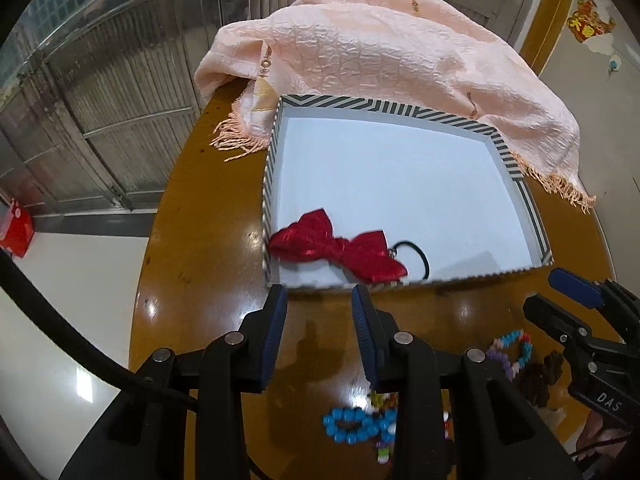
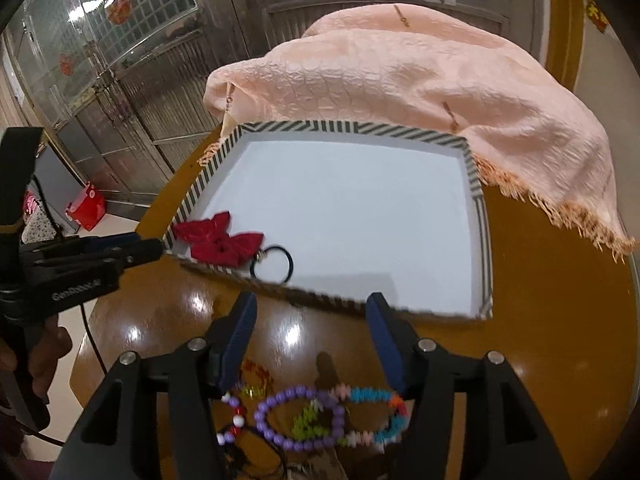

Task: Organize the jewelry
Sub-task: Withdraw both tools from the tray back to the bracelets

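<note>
From the left wrist view, the beads at the bottom of the frame are partly hidden behind the left gripper [image 1: 320, 296], and their blur leaves only a blue bead bracelet [image 1: 352, 426] clear to me. The jaws stand spread with nothing between them, just bare brown table [image 1: 192, 248]. Above them sits the striped box [image 1: 400, 106], and the red bow [image 1: 336, 246] with its black hair tie [image 1: 414, 258] lies in the box's lower left corner, just beyond the fingertips. The right gripper [image 1: 556, 292] is cut off at the right edge. A pink shawl [image 1: 380, 48] drapes behind the box.

From the right wrist view, the right gripper [image 2: 312, 304] is also spread and empty. A purple bead bracelet [image 2: 298, 418] and a multicoloured bracelet [image 2: 380, 416] lie low in the frame between its arms, with darker items below too blurred to name. The bow sits upper left of the tongs, inside the box, near the left gripper's tip.
</note>
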Demonstrator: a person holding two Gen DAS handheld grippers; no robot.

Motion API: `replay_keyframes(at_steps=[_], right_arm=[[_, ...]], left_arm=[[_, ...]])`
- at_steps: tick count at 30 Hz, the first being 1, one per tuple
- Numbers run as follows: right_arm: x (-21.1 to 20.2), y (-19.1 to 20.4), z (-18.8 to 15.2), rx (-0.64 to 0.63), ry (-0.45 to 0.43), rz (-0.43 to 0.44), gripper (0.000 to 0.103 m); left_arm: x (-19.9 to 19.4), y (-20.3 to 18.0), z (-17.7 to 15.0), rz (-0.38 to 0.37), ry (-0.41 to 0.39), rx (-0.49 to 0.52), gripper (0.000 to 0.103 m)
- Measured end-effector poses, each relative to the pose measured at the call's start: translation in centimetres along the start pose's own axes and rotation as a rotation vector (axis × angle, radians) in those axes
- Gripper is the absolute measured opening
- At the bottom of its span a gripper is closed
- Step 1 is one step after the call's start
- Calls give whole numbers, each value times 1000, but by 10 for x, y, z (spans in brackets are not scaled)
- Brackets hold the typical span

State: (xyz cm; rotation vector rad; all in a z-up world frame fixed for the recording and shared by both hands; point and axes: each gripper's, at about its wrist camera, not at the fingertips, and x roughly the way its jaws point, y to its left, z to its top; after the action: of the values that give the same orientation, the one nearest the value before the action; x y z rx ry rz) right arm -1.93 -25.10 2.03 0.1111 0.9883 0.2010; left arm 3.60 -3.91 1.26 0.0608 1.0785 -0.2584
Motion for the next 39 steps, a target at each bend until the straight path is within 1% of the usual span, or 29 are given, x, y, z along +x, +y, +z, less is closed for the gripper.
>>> replay_keyframes(at_steps=[8, 11, 14, 20, 28, 31, 33, 39], right_arm=[[-16, 11, -25, -14, 19, 13, 60], [-24, 15, -32, -14, 10, 16, 60], [-31, 20, -38, -28, -3, 5, 60], [-36, 27, -52, -49, 7, -2, 60], [-29, 20, -82, -49, 64, -22, 60], [-24, 14, -93, -32, 91, -19, 60], [-24, 12, -96, -31, 92, -18, 59], [-25, 9, -101, -38, 85, -16, 56]], left_arm=[[-21, 3, -28, 17, -21, 21, 27], [-27, 5, -36, 22, -31, 19, 27], [-30, 4, -44, 28, -34, 31, 27], [-35, 0, -56, 32, -40, 53, 27], [-35, 5, -69, 1, -6, 31, 27], [-31, 10, -75, -35, 26, 11, 27], [-27, 13, -79, -57, 46, 1, 27], [-16, 17, -98, -86, 100, 6, 27]])
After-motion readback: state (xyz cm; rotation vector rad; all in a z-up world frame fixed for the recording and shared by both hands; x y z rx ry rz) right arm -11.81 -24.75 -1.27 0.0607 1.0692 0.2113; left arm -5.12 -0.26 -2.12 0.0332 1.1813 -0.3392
